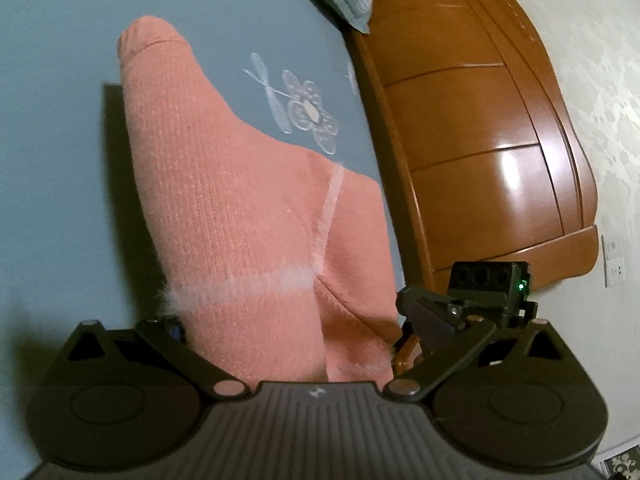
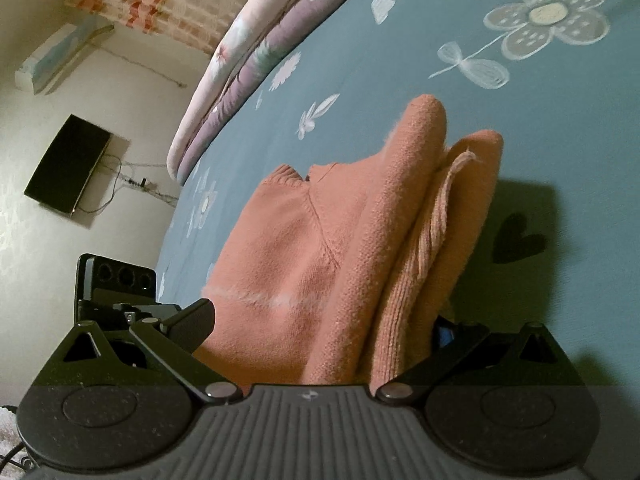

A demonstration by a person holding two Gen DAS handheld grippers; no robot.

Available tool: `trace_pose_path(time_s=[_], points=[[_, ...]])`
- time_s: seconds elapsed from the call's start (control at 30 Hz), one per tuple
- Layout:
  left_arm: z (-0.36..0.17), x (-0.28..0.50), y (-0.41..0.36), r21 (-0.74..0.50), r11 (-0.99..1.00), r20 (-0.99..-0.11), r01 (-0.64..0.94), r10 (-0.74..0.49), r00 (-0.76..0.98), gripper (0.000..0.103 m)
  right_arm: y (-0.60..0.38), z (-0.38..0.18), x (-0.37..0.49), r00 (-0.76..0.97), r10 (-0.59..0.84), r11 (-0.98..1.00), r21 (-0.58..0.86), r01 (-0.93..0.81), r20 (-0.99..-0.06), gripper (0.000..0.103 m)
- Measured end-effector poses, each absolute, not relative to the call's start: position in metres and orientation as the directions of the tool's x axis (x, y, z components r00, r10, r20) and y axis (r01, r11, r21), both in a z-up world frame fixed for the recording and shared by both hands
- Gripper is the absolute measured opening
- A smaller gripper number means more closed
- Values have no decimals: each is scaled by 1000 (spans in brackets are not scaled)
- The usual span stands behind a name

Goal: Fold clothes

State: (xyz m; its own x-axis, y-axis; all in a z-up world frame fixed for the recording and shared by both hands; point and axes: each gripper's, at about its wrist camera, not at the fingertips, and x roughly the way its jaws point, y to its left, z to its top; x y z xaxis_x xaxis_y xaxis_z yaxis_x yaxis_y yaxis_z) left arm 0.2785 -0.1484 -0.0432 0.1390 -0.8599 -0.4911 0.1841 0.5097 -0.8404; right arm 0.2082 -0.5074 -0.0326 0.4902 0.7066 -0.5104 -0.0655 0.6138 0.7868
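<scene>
A: Across the teal bed sheet printed with white flowers (image 2: 400, 60), the salmon-pink knitted sweater with a fuzzy white stripe (image 1: 240, 208) lies in layers, its near end raised between both pairs of tongs.

B: And how do those stand?

A: The left tongs (image 1: 288, 320) show one finger at 3 o'clock standing clear of the knit, the other buried under cloth at 9. So spread around the sweater, though I cannot tell whether they truly pinch. The right tongs (image 2: 320, 328) look much the same, fingers wide apart with several folded layers bunched between them.

B: What might spoil it?

A: I'd judge the thick stack could slide apart if either side lets go unevenly; the loose ribbed edge at 1 o'clock could flop out.

B: Any difference between views?

A: Only the left wrist shows the glossy brown wooden headboard (image 1: 480, 140); only the right shows the collar (image 2: 286, 178) and stacked layers.
</scene>
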Motion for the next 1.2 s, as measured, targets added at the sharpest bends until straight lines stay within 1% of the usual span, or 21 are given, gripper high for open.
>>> trace_pose_path(time_s=[0.17, 0.4, 0.73, 1.2], points=[[-39, 280, -179, -842, 491, -475, 224, -871, 122, 101, -540, -26, 201, 519, 682, 634, 770, -70, -515, 103], [-37, 293, -243, -846, 455, -451, 279, -889, 80, 101, -595, -18, 191, 577, 622, 674, 737, -50, -530, 103], [-42, 307, -313, -859, 408, -416, 308, -908, 42, 101, -668, -20, 184, 642, 562, 699, 715, -30, -522, 103], [-53, 327, -355, -854, 399, -414, 335, -910, 28, 101, -722, -38, 204, 709, 503, 690, 723, 14, -494, 103]])
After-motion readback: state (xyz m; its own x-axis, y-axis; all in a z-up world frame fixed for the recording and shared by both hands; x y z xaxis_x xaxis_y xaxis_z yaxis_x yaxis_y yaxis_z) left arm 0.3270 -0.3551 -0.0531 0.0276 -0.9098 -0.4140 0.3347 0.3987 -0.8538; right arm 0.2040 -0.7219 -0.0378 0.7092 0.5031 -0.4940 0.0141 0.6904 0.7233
